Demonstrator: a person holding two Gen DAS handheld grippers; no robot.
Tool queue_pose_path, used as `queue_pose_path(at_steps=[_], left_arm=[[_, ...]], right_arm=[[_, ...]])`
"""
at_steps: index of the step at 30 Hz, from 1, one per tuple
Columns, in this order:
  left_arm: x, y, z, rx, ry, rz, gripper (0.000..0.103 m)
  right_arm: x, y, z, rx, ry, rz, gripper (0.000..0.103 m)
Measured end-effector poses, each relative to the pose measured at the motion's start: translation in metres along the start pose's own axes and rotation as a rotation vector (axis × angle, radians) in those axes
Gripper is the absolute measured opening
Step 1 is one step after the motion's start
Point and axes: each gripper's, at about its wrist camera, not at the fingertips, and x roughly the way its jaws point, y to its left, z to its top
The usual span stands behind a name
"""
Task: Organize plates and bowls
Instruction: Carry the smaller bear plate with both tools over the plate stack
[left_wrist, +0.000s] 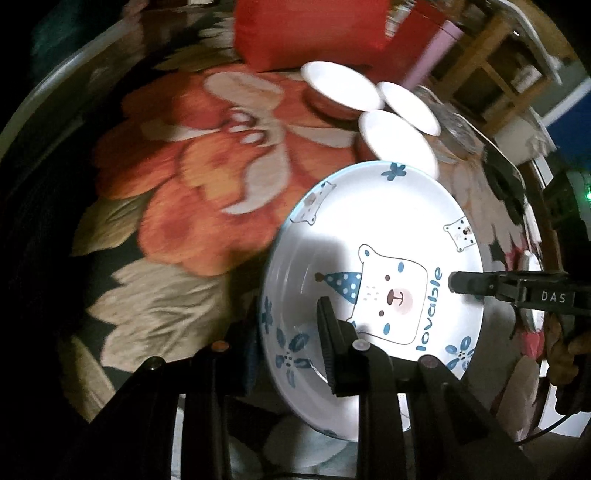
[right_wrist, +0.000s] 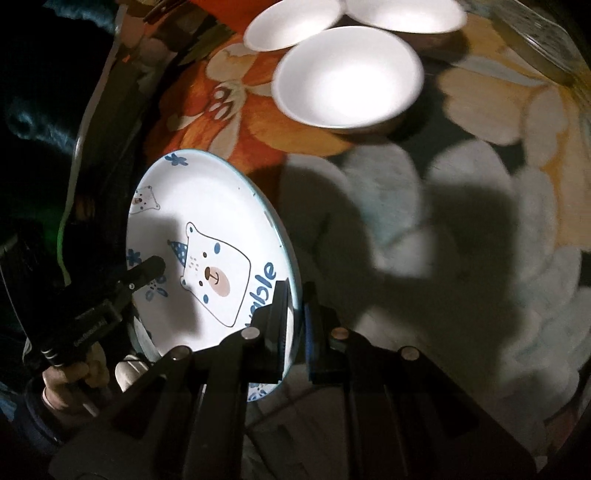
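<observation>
Both tongs, left (left_wrist: 291, 343) and right (right_wrist: 297, 328), are clamped on opposite rims of the glossy white round ceramic plate with a blue bear print (left_wrist: 373, 258), tilted above the flowered counter (left_wrist: 177, 192); three plain white bowls (right_wrist: 349, 77) sit blurred beyond.

You work over a dark floral tablecloth (left_wrist: 192, 192) under harsh light; a red cushion (left_wrist: 310, 33) sits top centre, wooden shelving (left_wrist: 495, 74) upper right of the left view.

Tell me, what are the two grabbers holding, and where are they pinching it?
Both hold the bear plate by its rim: the left gripper pinches one edge, and the right gripper pinches the opposite edge.
</observation>
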Motion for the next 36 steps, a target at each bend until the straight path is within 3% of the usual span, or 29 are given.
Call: queue_pose_path(at_steps=[26, 36], left_arm=[[0.041, -0.217, 0.016, 0.325, 0.057, -0.146, 0.028], [0.068, -0.313, 0.001, 0.448, 0.1, -0.199, 0.028]], right_arm=[[-0.129, -0.159, -0.081, 0.273, -0.151, -0.087, 0.009], [-0.171, -0.234, -0.123, 0.413, -0.196, -0.118, 0.009]])
